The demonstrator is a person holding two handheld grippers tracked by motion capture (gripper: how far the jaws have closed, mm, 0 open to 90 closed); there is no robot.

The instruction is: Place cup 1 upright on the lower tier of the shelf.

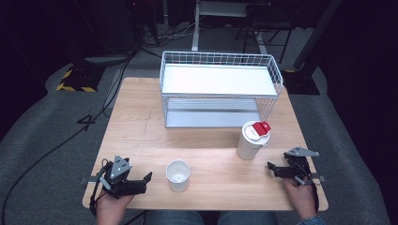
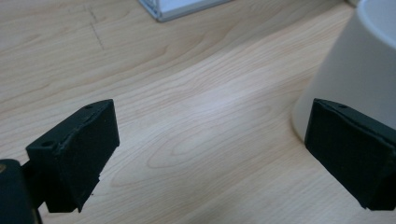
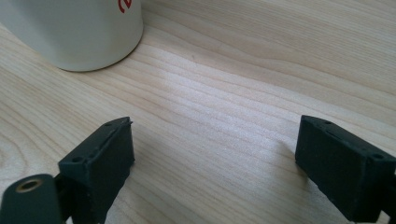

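**While both claws stand open and empty, two cups wait on the desk**

Seen from above, the left claw (image 1: pixel 149 177) lies at the near left of the desk (image 1: pixel 141 126), held in a hand (image 1: pixel 110 206) that comes in from the bottom edge. Its two black jaws point toward the middle of the desk and stand wide apart, with nothing between them. In the left gripper view, bare wood shows in the gap, and the far jaw sits just in front of the lower wall of an open white cup (image 2: pixel 359 70); whether it touches the cup cannot be told. From above, that open white cup (image 1: pixel 178 175) stands upright just beside the jaw tips, its mouth facing up.

The right claw (image 1: pixel 271 169) lies at the near right of the desk, held in the other hand (image 1: pixel 301 197). Its jaws are also parted and grip nothing; the right gripper view shows only wood grain between them. Ahead of it and near, but apart from the jaws, stands a taller white cup with a red and white lid (image 1: pixel 252 139), upright. The right gripper view shows its base (image 3: pixel 74 32) with a trace of red print.

Farther back, at the middle of the desk, stands a white wire basket shelf (image 1: pixel 220 89) with two flat levels.
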